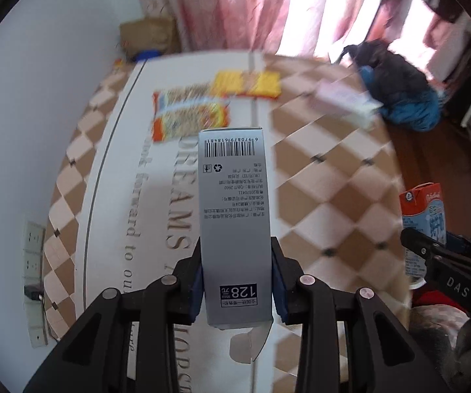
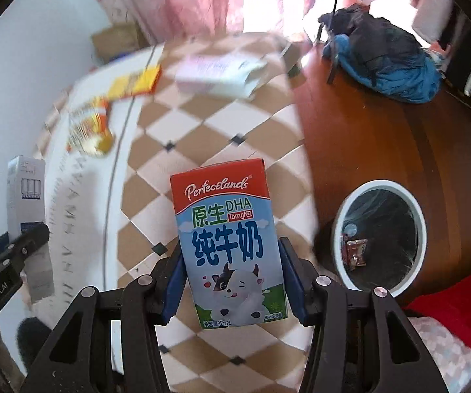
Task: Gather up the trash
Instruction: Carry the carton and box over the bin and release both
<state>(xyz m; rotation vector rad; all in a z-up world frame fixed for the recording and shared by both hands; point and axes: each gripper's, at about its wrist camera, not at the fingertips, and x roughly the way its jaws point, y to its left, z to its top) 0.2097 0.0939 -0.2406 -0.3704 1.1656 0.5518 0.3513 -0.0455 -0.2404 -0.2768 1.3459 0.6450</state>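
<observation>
You have the left gripper clamped low on the grey box and the right gripper on the milk carton; both look light and crushable, so squeeze gently.

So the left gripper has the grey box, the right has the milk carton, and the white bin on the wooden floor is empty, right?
Not quite: the white bin is not empty. The right wrist view shows a small red wrapper lying inside its black liner. The rest holds: the left gripper is shut on the grey box, the right gripper on the milk carton.
</observation>
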